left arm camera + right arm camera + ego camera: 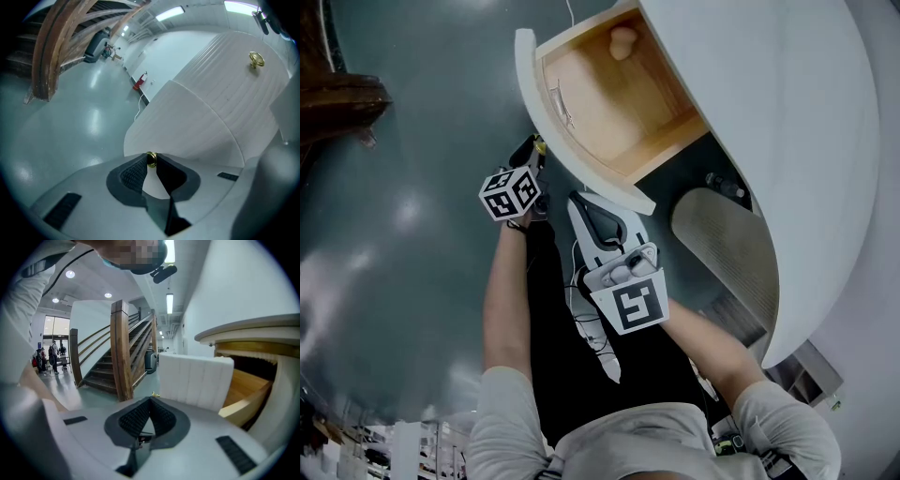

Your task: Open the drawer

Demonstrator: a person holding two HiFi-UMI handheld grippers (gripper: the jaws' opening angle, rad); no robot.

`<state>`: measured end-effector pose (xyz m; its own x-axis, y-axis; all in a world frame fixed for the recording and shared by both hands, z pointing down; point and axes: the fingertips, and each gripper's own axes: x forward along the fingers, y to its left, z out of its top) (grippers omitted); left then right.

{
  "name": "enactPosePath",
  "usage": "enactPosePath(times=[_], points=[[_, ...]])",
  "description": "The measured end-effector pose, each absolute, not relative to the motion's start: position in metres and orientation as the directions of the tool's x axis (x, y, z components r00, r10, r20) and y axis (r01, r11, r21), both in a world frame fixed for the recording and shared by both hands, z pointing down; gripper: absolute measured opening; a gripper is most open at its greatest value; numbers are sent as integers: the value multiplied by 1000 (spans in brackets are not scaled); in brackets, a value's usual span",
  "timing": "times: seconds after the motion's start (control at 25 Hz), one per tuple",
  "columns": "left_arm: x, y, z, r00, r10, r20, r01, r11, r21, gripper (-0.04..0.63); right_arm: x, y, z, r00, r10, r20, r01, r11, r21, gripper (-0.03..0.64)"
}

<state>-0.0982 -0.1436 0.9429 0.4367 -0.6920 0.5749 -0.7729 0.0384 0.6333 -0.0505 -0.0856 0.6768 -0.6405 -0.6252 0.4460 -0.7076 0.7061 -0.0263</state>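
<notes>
A large white cabinet [769,112] with a rounded, ribbed body rises ahead of both grippers. Its drawer [619,103] stands well out toward them, its pale wooden inside open to view, so the task looks all but done. The drawer's curved white front [528,84] lies directly before the left gripper [536,150]. That gripper's jaws are nearly together and pinch a small brass knob [151,159] at their very tips. The right gripper [581,204] hangs just beside the left one, near the closer end of the front. Its jaws are closed tip to tip with nothing between them.

The drawer is probably stiff and moderately heavy, and should slide straight on its runners. The knob is the only place to take hold. It is small, smooth metal and likely slippery, so the grip should sit behind its head. A second brass knob [256,59] sits higher up, to the left gripper's right.

A glossy grey-green floor [412,187] spreads beneath both grippers. A wooden staircase [122,357] stands to the right gripper's left, in a bright hall, with distant people [47,357] beyond it.
</notes>
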Motion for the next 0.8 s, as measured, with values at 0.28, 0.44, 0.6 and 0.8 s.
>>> enactPosePath(times=[0.28, 0.44, 0.6, 0.8], points=[[-111, -132, 945, 412, -684, 601, -779, 78, 622, 60, -62, -70, 671, -682, -572, 456, -654, 756, -30, 14], [-125, -119, 944, 393, -684, 615, -780, 106, 617, 57, -75, -51, 666, -703, -543, 459, -628, 777, -44, 14], [-130, -115, 946, 385, -681, 623, -786, 112, 608, 52, -80, -45, 664, -716, -526, 459, -610, 791, -46, 14], [-136, -112, 944, 352, -675, 649, -816, 118, 566, 44, -78, -45, 661, -728, -518, 449, -591, 806, -28, 14]])
